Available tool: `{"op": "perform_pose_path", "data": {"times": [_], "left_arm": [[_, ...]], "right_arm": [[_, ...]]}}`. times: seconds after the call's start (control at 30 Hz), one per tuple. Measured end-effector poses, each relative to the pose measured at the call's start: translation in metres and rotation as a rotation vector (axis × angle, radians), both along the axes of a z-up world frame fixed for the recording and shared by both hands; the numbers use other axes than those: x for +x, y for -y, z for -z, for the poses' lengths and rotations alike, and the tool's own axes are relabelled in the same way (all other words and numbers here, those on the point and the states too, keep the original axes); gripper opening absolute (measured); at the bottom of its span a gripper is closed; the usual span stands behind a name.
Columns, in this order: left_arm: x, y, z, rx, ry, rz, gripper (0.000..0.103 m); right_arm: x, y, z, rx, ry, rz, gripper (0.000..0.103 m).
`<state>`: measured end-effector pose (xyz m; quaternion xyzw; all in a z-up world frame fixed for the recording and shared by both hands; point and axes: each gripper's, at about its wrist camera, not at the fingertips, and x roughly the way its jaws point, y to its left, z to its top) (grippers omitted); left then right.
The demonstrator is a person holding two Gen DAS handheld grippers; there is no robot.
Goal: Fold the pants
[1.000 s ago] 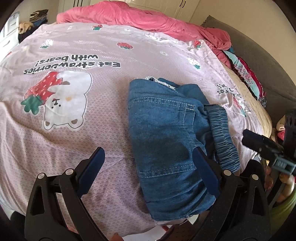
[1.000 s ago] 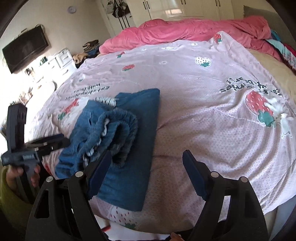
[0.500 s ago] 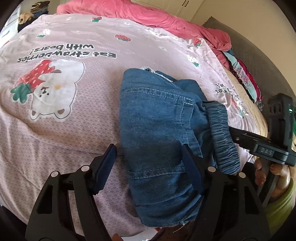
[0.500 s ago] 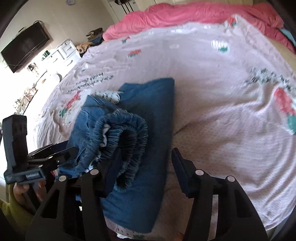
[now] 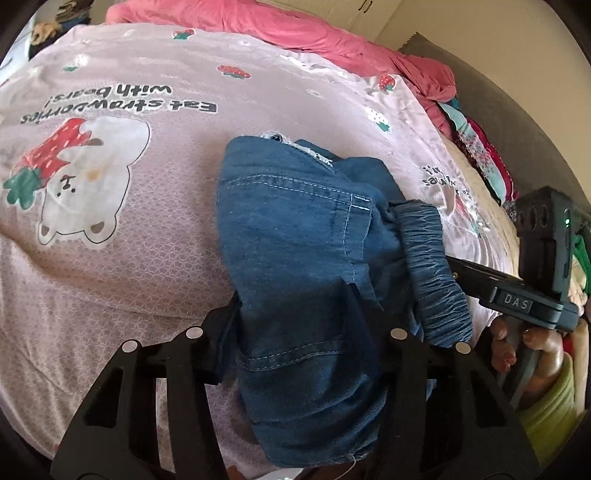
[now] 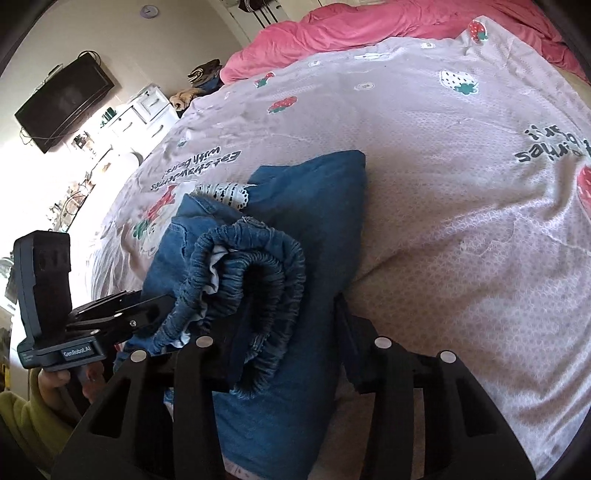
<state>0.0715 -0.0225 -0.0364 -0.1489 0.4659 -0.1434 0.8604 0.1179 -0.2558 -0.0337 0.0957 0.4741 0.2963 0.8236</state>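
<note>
The folded blue denim pants [image 5: 295, 236] lie on the pink strawberry bedspread [image 5: 110, 258] near its front edge; the elastic waistband [image 6: 258, 266] curls up on top. My left gripper [image 5: 295, 325] straddles the near edge of the pants, its jaws open around the fabric. My right gripper [image 6: 288, 332] is open around the waistband end of the pants [image 6: 317, 221]. The right gripper also shows in the left wrist view [image 5: 480, 277], with its fingers under the waistband. The left gripper shows in the right wrist view [image 6: 140, 306], touching the denim.
A pink duvet [image 5: 295, 33] is bunched at the head of the bed. Coloured clothes [image 5: 480, 155] lie along the right side by a grey headboard. A wall TV [image 6: 62, 103] and white drawers [image 6: 147, 110] stand to the left.
Both grippers have moved forward onto the pants. Their jaws have narrowed and now bracket the denim; the left one sits over the near edge, the right one over the waistband.
</note>
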Motion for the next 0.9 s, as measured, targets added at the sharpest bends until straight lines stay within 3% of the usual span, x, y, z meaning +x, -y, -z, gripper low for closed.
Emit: {"op": "perform_pose_path", "data": {"times": [0.17,0.3,0.37,0.47,0.5,0.9], "left_arm": [[0.008,-0.002,0.005,-0.032,-0.014,-0.005,0.050],[0.012,0.000,0.009,-0.034,-0.011,-0.006,0.050],[0.013,0.001,0.009,-0.037,-0.009,-0.007,0.045],[0.008,0.005,0.002,-0.023,0.011,0.011,0.035],[0.004,0.009,-0.004,0.000,0.035,0.025,0.034],[0.003,0.012,-0.043,0.019,0.121,0.034,0.031]], "right_arm": [[0.006,-0.003,0.003,0.011,0.009,-0.031,0.036],[0.004,-0.003,0.006,0.021,0.030,-0.041,0.037],[0.005,-0.002,0.009,0.036,0.023,-0.036,0.036],[0.001,-0.003,0.005,0.054,0.042,-0.059,0.023],[-0.002,-0.005,0.002,0.056,0.061,-0.064,0.023],[-0.016,-0.021,-0.041,0.076,0.184,-0.112,0.021]]}}
